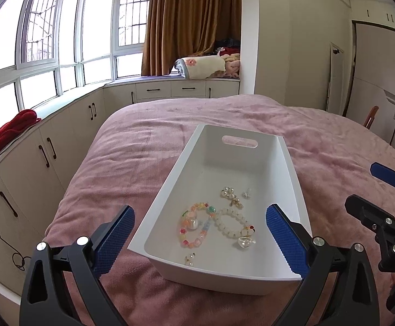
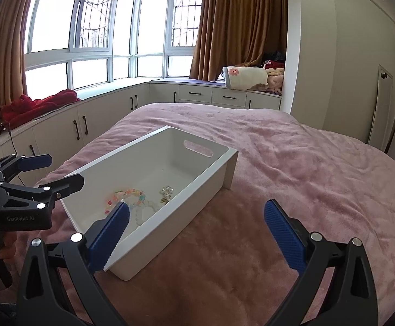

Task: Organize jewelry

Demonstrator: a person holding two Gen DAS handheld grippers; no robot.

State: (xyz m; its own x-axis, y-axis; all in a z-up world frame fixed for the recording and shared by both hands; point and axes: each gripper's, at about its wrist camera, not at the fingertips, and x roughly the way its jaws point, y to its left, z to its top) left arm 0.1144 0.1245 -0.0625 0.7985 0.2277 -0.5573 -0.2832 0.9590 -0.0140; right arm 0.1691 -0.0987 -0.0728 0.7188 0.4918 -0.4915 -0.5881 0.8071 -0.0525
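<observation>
A white plastic bin (image 1: 289, 168) with a handle slot lies on the pink bedspread; it also shows in the right wrist view (image 2: 197, 190). Inside lie a multicoloured bead bracelet (image 1: 196, 226), a white bead bracelet (image 1: 231, 224), pearl earrings (image 1: 231, 194) and a small earring (image 1: 189, 259) near the front wall. My left gripper (image 1: 200, 240) is open and empty, its fingers either side of the bin's near end. My right gripper (image 2: 197, 237) is open and empty, held over the bin's near right corner and the bedspread. Each gripper shows at the edge of the other's view.
The bed (image 2: 292, 163) with the pink cover stretches ahead and to the right. White cabinets (image 1: 47, 149) run under the windows on the left, with red cloth (image 1: 4, 133) on top. Folded blankets (image 1: 205, 66) sit on the far window seat by a brown curtain.
</observation>
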